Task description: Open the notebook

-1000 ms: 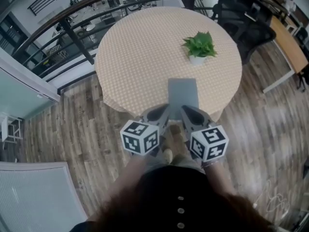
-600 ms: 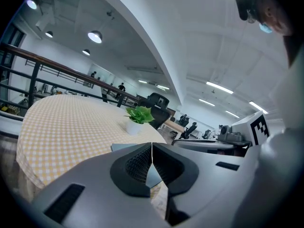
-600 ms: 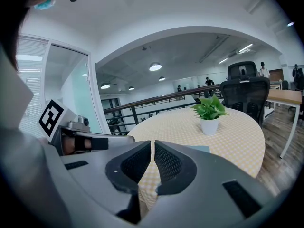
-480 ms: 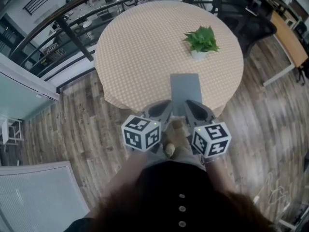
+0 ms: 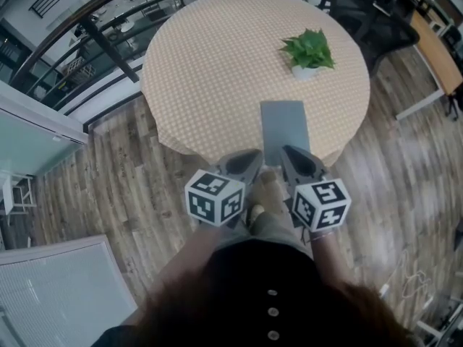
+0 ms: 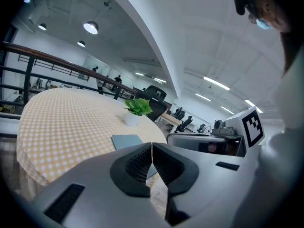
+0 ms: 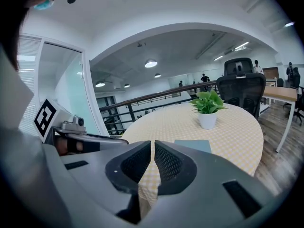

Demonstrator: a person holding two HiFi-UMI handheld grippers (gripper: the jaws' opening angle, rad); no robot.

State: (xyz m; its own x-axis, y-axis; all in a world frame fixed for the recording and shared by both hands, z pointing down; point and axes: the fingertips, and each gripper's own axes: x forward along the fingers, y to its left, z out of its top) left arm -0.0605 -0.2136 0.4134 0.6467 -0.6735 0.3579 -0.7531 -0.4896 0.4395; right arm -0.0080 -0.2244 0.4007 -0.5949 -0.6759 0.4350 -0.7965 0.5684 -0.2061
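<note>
A closed grey notebook lies on the round table with a yellow checked cloth, at the table's near edge. My left gripper and right gripper hover side by side at that edge, just short of the notebook's near end, and both are shut with nothing in them. In the left gripper view the jaws of the left gripper meet, with the notebook just beyond them. The right gripper also has its jaws together, and the notebook lies ahead to the right.
A small potted plant in a white pot stands on the table beyond the notebook. A dark railing runs behind the table, and office chairs stand at the far right. Wooden floor surrounds the table.
Both grippers stay shut and side by side. They sit slightly closer to the notebook's near end than a second ago, and the head view has shifted a little.
</note>
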